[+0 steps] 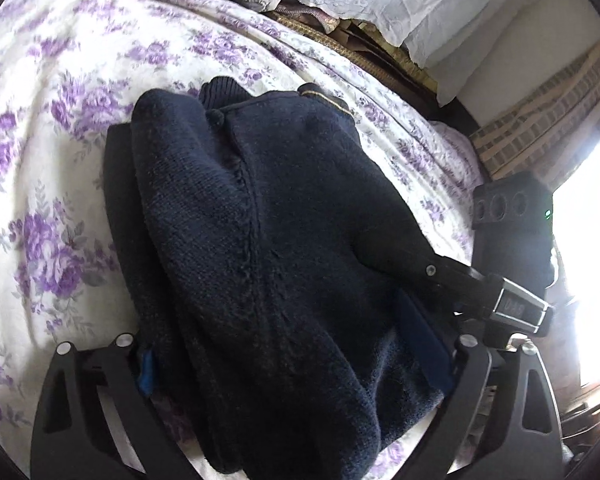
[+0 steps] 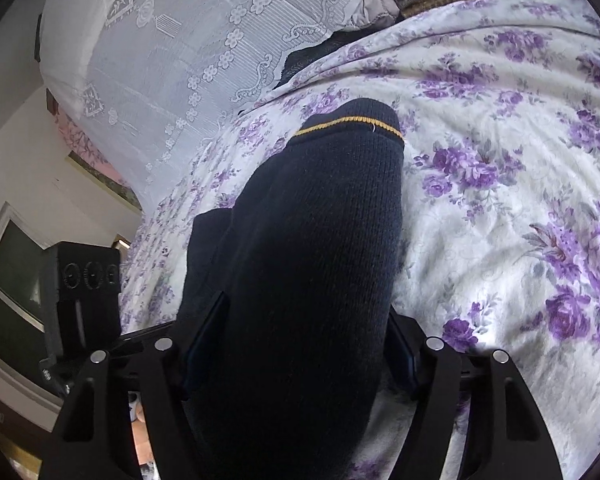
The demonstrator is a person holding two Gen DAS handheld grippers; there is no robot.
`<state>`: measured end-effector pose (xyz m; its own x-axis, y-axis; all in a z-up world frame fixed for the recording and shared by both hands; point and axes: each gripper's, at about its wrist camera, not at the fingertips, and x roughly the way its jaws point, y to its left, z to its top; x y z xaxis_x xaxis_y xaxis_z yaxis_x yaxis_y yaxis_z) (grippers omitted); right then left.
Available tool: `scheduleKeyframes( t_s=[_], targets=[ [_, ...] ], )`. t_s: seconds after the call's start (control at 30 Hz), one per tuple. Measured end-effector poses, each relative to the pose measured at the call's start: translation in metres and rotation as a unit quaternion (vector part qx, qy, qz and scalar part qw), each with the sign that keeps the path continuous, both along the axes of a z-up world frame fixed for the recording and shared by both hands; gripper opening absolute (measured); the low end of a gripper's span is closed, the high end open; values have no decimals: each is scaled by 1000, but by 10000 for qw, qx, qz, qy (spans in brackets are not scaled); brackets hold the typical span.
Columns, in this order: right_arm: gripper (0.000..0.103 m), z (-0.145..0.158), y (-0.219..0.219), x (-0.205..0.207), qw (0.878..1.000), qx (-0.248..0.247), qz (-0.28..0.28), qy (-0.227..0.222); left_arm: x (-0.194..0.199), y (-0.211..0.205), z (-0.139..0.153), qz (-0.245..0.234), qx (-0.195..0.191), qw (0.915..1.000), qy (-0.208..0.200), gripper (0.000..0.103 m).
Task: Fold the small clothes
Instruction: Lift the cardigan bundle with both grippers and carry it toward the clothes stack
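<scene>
Two tools wrapped around one navy knitted sweater (image 1: pixel 284 240), bunched on the floral bedsheet (image 1: pixel 60 160). Partly folded by the look of it, not yet flat or tidy. Left tool (image 1: pixel 296 364) spread wide, fabric filling the gap between both pads. Right tool (image 2: pixel 300 344) narrower, clamped on the yellow-striped sleeve (image 2: pixel 340 184).

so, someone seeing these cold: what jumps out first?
The dark navy knit garment fills the middle of both views, bunched between each gripper's fingers on the bed. In the right wrist view its ribbed end carries a thin yellow stripe. Around it spreads the white bedspread with purple roses, and a white lace cloth hangs at the far edge.
</scene>
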<state>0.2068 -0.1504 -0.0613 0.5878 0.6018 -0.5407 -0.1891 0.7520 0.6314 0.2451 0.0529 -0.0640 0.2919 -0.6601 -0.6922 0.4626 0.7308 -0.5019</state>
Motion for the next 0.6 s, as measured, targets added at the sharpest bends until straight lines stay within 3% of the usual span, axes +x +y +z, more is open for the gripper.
scheduleKeyframes(
  t_s=[0.33, 0.6],
  targets=[
    [63, 11, 1, -18, 9977, -440, -329, -404, -12, -1, 12, 100, 71, 9988, -484, 71],
    [63, 20, -9, -44, 9962, -491, -489, -525, -37, -9, 23, -100, 109, 9974, -703, 66]
  ],
)
